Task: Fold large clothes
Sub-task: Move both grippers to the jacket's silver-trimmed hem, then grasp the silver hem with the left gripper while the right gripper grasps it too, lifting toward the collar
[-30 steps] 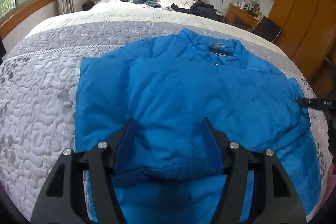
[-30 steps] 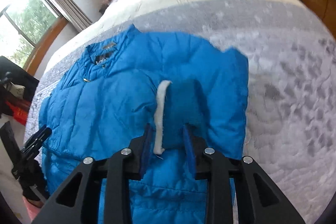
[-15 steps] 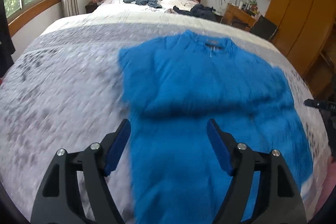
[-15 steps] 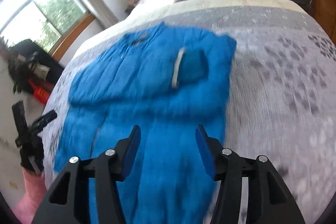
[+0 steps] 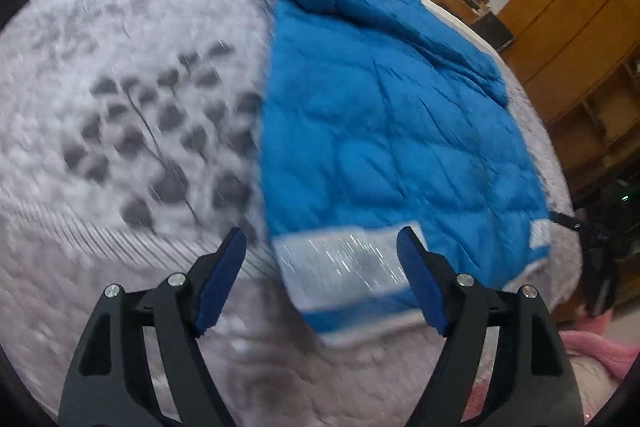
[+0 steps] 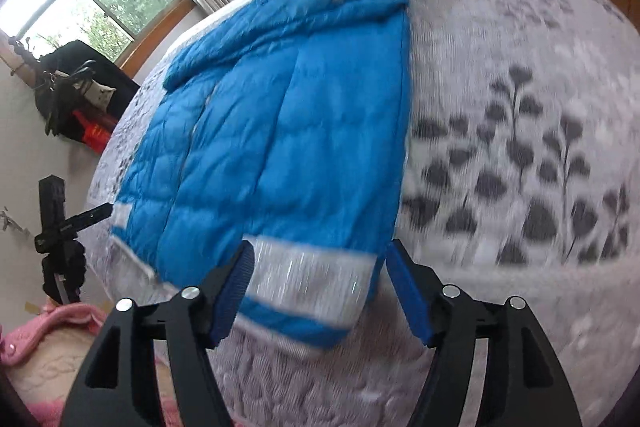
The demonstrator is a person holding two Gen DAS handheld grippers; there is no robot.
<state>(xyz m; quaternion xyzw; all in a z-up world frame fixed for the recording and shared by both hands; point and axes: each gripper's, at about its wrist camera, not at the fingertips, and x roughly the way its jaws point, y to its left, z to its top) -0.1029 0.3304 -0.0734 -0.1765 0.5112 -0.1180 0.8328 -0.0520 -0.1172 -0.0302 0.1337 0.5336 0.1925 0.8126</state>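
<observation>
One blue quilted puffer jacket [image 5: 380, 131] lies on the grey patterned bedspread [image 5: 120, 131]; left tongs [image 5: 324, 283] and right tongs [image 6: 318, 291] both gape wide, empty.

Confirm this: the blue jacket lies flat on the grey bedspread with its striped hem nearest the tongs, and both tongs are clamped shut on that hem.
Not quite. Both wrist views show the left tongs and right tongs open, holding nothing. The rest stands: the blue jacket lies flat on the grey bedspread, striped hem nearest the tongs.
</observation>
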